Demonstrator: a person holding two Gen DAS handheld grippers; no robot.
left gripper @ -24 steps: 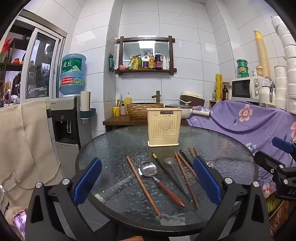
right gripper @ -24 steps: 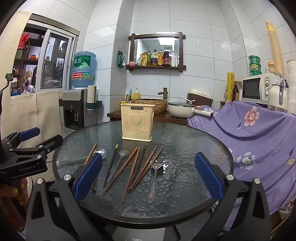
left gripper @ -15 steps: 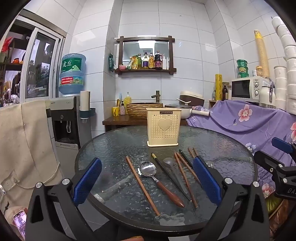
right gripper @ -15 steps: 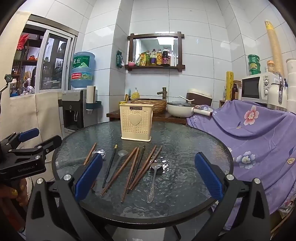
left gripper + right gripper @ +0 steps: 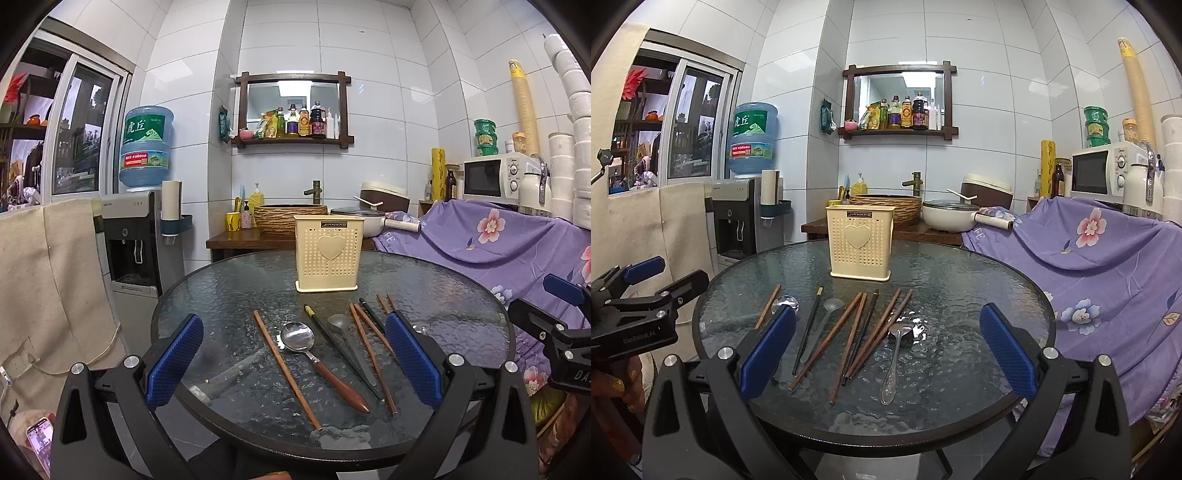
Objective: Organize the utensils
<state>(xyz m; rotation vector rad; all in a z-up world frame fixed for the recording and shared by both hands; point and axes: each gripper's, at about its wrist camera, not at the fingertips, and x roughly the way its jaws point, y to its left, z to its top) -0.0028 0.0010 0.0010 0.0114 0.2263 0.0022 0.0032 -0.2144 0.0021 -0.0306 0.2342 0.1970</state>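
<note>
A cream perforated utensil holder (image 5: 328,257) with a heart stands upright at the far middle of the round glass table (image 5: 229,295); it also shows in the right wrist view (image 5: 860,243). In front of it lie several brown chopsticks (image 5: 849,336), black chopsticks (image 5: 809,328), a wooden-handled spoon (image 5: 314,354), a grey spoon (image 5: 822,326) and a steel spoon (image 5: 894,354). My left gripper (image 5: 293,360) is open and empty, above the near left utensils. My right gripper (image 5: 886,350) is open and empty, above the near right utensils.
A purple flowered cloth (image 5: 1108,258) covers furniture to the right of the table. A water dispenser (image 5: 136,236) stands at the left. A wooden counter (image 5: 923,232) with a basket and a pot is behind the table.
Both grippers have crept very slightly; the utensils and holder have not moved.
</note>
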